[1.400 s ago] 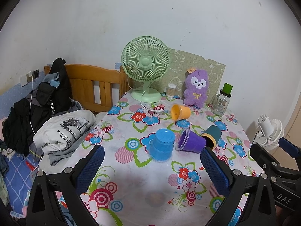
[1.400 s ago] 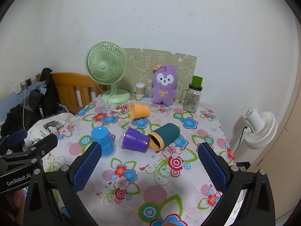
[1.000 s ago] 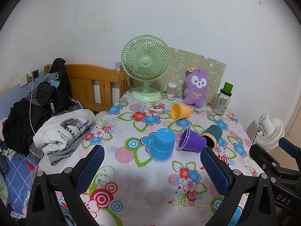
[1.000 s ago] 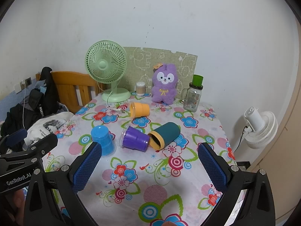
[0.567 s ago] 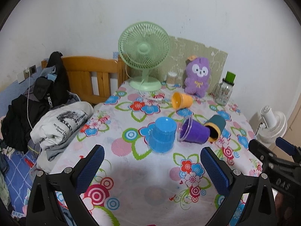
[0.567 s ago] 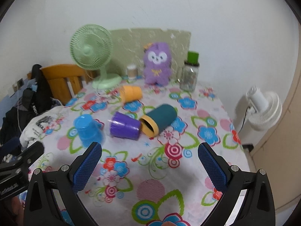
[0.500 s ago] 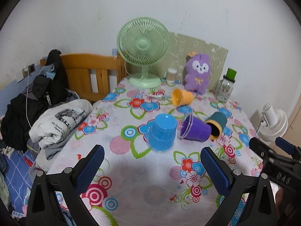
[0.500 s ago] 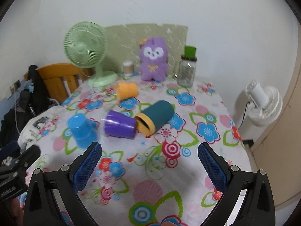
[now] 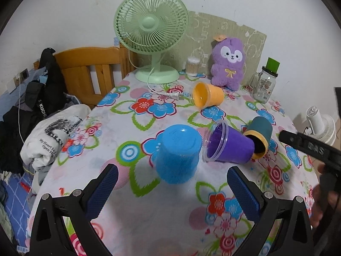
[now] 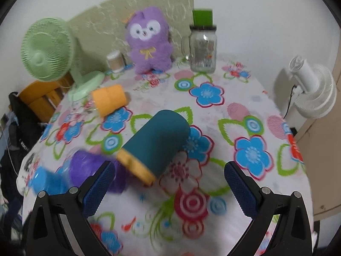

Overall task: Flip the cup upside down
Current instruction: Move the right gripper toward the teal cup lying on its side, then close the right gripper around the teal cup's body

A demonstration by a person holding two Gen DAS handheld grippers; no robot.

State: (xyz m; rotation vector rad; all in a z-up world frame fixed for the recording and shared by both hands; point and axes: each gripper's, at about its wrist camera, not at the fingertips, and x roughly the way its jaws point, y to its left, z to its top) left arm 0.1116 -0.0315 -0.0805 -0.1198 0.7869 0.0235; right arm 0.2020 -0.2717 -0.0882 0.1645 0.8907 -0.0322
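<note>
A blue cup point(image 9: 178, 152) stands upside down on the flowered table. A purple cup point(image 9: 227, 146) lies on its side beside it, touching a teal cup with a yellow rim point(image 9: 259, 137), also on its side. An orange cup point(image 9: 207, 95) lies on its side further back. My left gripper point(image 9: 170, 192) is open and empty, just short of the blue cup. My right gripper point(image 10: 169, 186) is open and empty, close to the teal cup point(image 10: 157, 144), which lies between and just beyond its fingers. The purple cup point(image 10: 89, 169) and blue cup point(image 10: 45, 181) show blurred at the left.
A green desk fan point(image 9: 151, 32), a purple plush toy point(image 9: 229, 60), a glass jar with a green lid point(image 9: 265, 81) and a small cotton-swab pot point(image 9: 192, 67) stand along the back. A wooden chair point(image 9: 87, 72) and clothes point(image 9: 53, 132) are left. A white fan point(image 10: 313, 85) is right.
Both grippers have moved forward toward the cups. The right one has come much closer to the teal cup and swung to the right. The cups have not moved.
</note>
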